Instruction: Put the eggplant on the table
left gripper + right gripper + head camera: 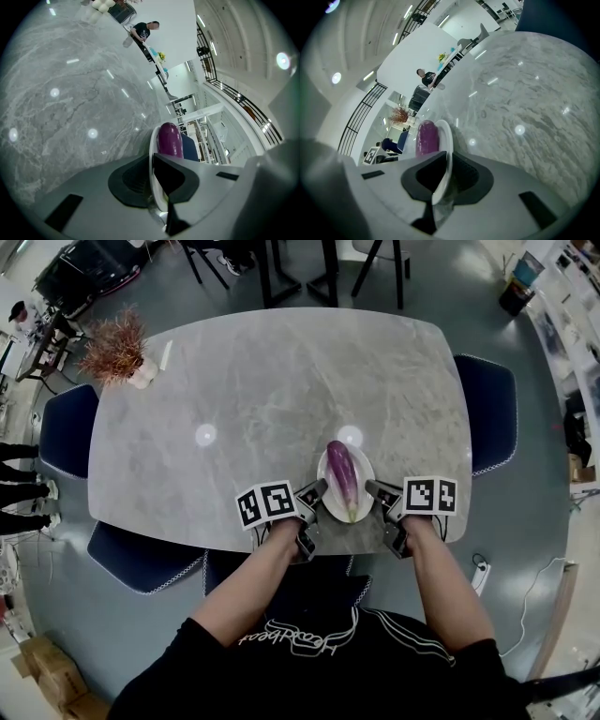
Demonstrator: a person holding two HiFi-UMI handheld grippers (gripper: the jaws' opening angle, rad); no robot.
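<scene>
**Eggplant on a white plate, gripped from both sides**

The plate is close to the near edge of the marble surface. The long axis of the eggplant runs away from the person, with the green stem end nearest and the round purple end far. The left tongs are clenched on the plate's left rim, and the right tongs on its right rim. Beyond the plate the surface is open up to the potted plant at the far left corner.

Shirt: black, short-sleeved, white lettering, white stripes
Left gripper: grey, black-and-white marker cube
Right gripper: grey, matching cube
</scene>
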